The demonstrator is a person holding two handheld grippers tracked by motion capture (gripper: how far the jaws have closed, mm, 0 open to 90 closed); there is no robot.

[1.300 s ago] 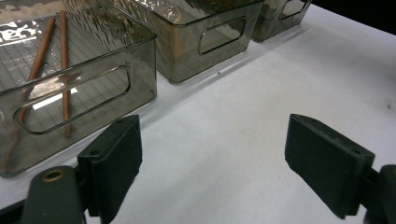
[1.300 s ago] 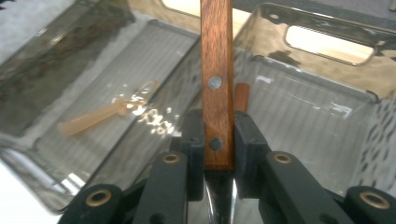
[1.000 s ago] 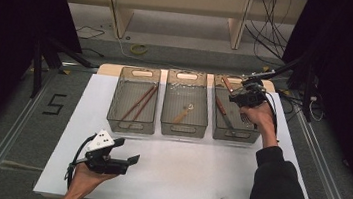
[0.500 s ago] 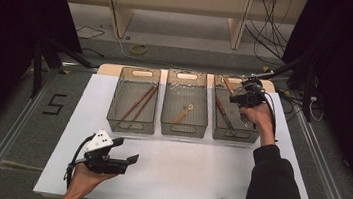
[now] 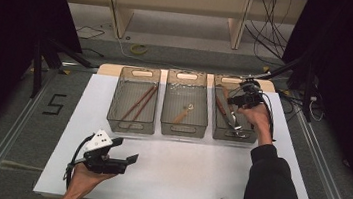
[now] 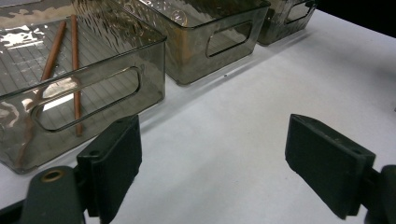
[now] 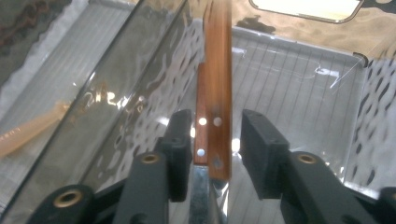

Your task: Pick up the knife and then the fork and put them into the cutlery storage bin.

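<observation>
**Wooden-handled utensil released into right bin; sorting appears near its end**

Found lying in the right bin point(image 5: 214, 129): wooden-handled utensil point(image 7: 214, 116), metal end toward the near wall, wooden handle running toward the far end. Which kind of utensil: cannot be told. Right gripper point(image 5: 238, 101) poised over that bin, its fingers point(image 7: 180, 149) having just been opening; handle between them, with a narrow gap on the right side and the left pad close or just touching. Judged as released, not gripped. Placement step therefore taken as done; withdrawal of the right gripper from the bin not yet done.

Left gripper point(image 5: 125, 160) held low over the near left of the tabletop point(image 5: 195, 182), fingers point(image 6: 112, 163) spread wide, nothing between them.

Elsewhere: left bin point(image 5: 131, 124) holding two brown chopsticks point(image 5: 138, 104); middle bin point(image 5: 182, 128) holding a pale wooden spoon point(image 5: 183, 114). No loose utensils noted on the white tabletop, so little judged left to sort.

Obstructions: tall clear walls of the right bin close on both sides of the right gripper; straight lift advised to avoid catching a rim or dragging the handle. Cables beyond the far right corner, well apart from the work.
</observation>
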